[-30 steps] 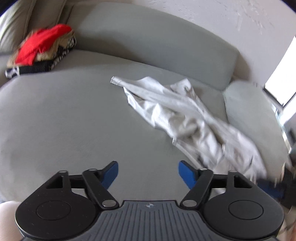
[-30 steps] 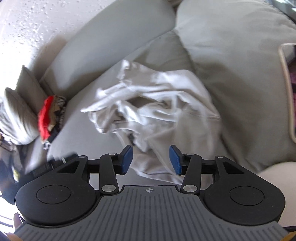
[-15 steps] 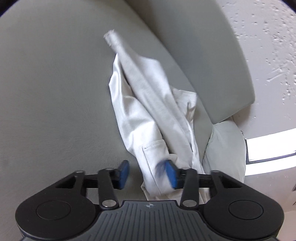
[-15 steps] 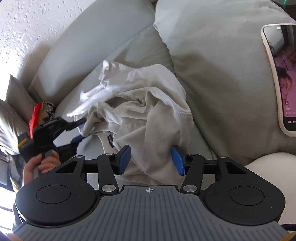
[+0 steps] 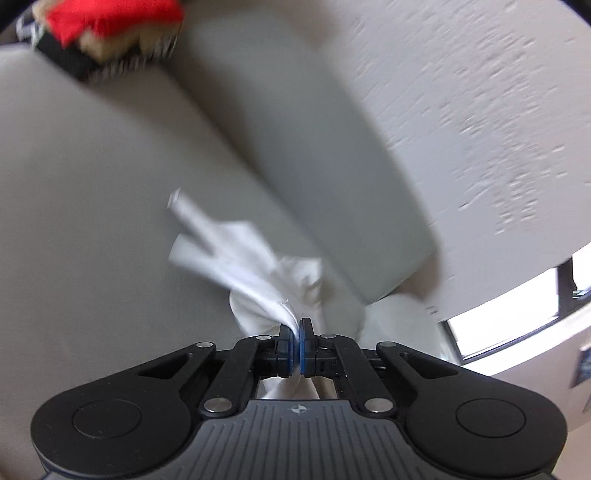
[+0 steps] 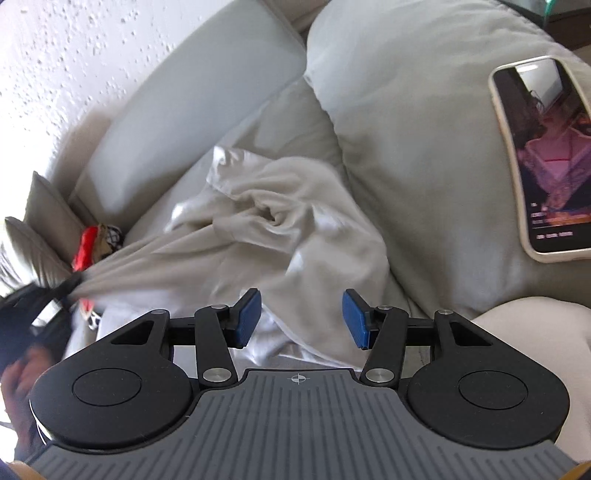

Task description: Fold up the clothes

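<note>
The left tongs [image 5: 296, 345] have just pinched the white garment [image 6: 280, 221], lifting an edge for spreading; the right tongs [image 6: 301, 319] hover spread.

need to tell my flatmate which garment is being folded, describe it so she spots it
On the grey sofa seat, beside the big cushion bearing a phone, lies a crumpled off-white cotton garment. Unlike the red-topped clothes pile further along, it is pale, with one edge pinched in the left gripper.

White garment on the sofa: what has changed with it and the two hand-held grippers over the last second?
The left hand-held gripper closed from wide open onto an edge of the white garment and pulls it taut toward the left in the right wrist view. The right hand-held gripper stayed open over the cloth, gripping nothing. The folded pile with the red piece has not moved.
</note>
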Action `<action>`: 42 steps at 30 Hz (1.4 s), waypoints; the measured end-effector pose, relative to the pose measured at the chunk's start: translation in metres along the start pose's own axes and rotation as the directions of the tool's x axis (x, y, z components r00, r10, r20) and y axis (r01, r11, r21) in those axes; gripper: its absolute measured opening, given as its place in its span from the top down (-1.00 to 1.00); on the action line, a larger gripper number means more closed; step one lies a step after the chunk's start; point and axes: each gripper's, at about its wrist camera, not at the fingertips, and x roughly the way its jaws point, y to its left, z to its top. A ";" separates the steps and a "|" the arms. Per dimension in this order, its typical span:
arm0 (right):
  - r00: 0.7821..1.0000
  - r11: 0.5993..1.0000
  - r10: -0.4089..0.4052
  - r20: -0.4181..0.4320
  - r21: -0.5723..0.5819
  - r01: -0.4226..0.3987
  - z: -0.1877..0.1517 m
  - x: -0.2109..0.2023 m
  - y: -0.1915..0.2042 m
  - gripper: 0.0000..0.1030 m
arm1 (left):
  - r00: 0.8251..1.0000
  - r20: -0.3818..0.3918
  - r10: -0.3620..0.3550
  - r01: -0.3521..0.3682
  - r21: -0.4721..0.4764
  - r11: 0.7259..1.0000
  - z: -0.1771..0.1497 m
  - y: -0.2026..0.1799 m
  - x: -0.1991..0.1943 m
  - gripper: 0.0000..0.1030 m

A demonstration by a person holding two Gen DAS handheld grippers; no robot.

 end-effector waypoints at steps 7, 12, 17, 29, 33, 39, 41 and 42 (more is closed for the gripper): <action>0.999 0.994 -0.033 -0.009 -0.105 0.032 -0.013 -0.004 0.007 -0.17 | 0.998 0.061 0.015 -0.012 -0.057 0.998 -0.016 0.012 -0.086 0.99; 0.997 0.937 -0.080 -0.021 -0.344 0.068 -0.039 -0.007 0.023 -0.29 | 0.994 0.042 0.097 -0.094 -0.078 0.992 -0.035 0.038 -0.090 0.99; 0.982 0.824 -0.183 0.039 -0.538 0.175 -0.066 -0.006 0.026 -0.27 | 0.994 0.037 0.102 -0.099 -0.065 0.993 -0.038 0.040 -0.090 0.99; 0.980 0.965 -0.011 0.197 -0.254 0.061 -0.025 -0.015 0.006 0.94 | 0.994 0.028 0.108 -0.107 -0.022 0.994 -0.039 0.041 -0.083 0.99; 0.964 0.998 -0.040 0.263 -0.027 0.049 0.022 -0.047 -0.011 0.94 | 0.990 0.009 0.144 -0.144 -0.014 0.990 -0.037 0.040 -0.086 0.99; 0.976 0.977 -0.211 0.049 0.024 0.211 0.057 0.009 -0.040 0.60 | 0.966 -0.049 0.252 -0.251 0.033 0.968 -0.048 0.042 -0.074 0.99; 0.970 0.970 -0.244 -0.005 -0.005 0.244 0.055 0.025 -0.039 0.20 | 0.951 -0.063 0.302 -0.297 0.074 0.952 -0.054 0.043 -0.067 0.98; 0.965 0.965 -0.261 -0.032 -0.021 0.260 0.053 0.033 -0.039 0.22 | 0.945 -0.074 0.317 -0.311 0.085 0.947 -0.057 0.045 -0.065 0.98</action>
